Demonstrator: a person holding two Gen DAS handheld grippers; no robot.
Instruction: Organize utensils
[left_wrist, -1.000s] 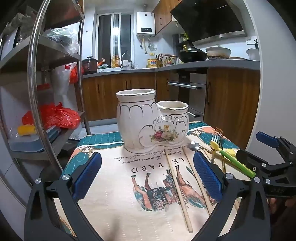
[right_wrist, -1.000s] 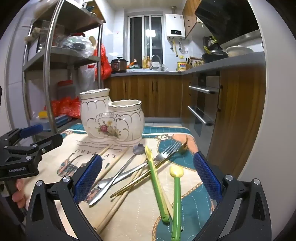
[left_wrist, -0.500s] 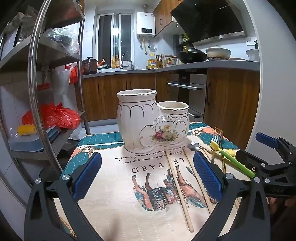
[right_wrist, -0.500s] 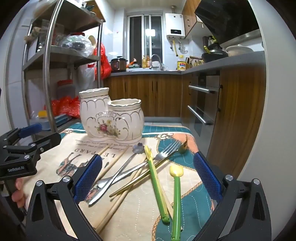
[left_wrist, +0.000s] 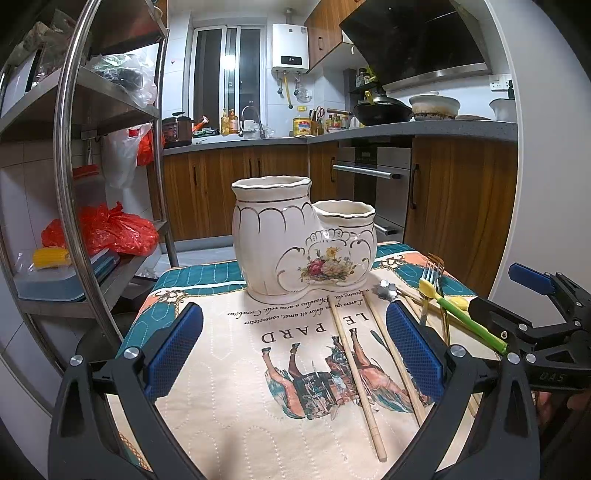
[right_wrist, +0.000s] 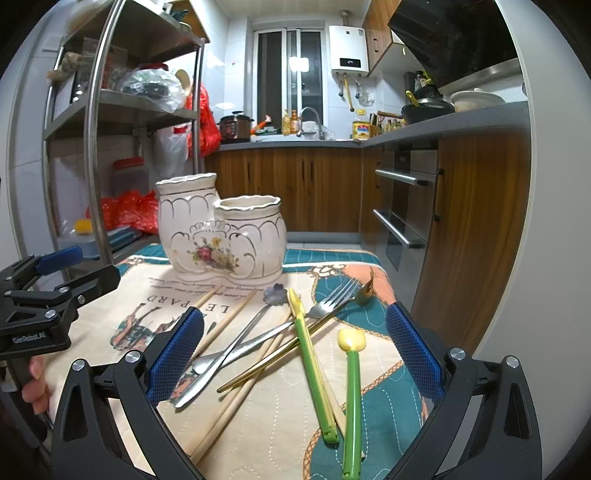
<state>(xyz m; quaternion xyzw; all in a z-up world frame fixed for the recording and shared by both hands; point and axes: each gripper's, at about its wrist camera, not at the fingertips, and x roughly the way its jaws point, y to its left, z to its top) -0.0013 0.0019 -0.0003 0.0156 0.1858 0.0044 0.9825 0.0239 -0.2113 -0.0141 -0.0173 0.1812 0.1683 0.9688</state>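
Both grippers hover with jaws wide apart and nothing between them: the left gripper (left_wrist: 293, 354) over the printed cloth (left_wrist: 258, 406) near two chopsticks (left_wrist: 356, 369), the right gripper (right_wrist: 293, 354) over the loose utensils. Under the right one lie a knife (right_wrist: 221, 358), silver fork (right_wrist: 325, 302), gold fork (right_wrist: 295, 347) and two green pieces (right_wrist: 312, 369), crossing one another. Beyond them the white holder (right_wrist: 221, 236) stands upright on the tabletop.

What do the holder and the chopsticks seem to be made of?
Holder: probably glazed ceramic; glossy cream surface with highlights, gold trim and a painted flower. Chopsticks: apparently wood or bamboo; pale tan, matte, no shine.
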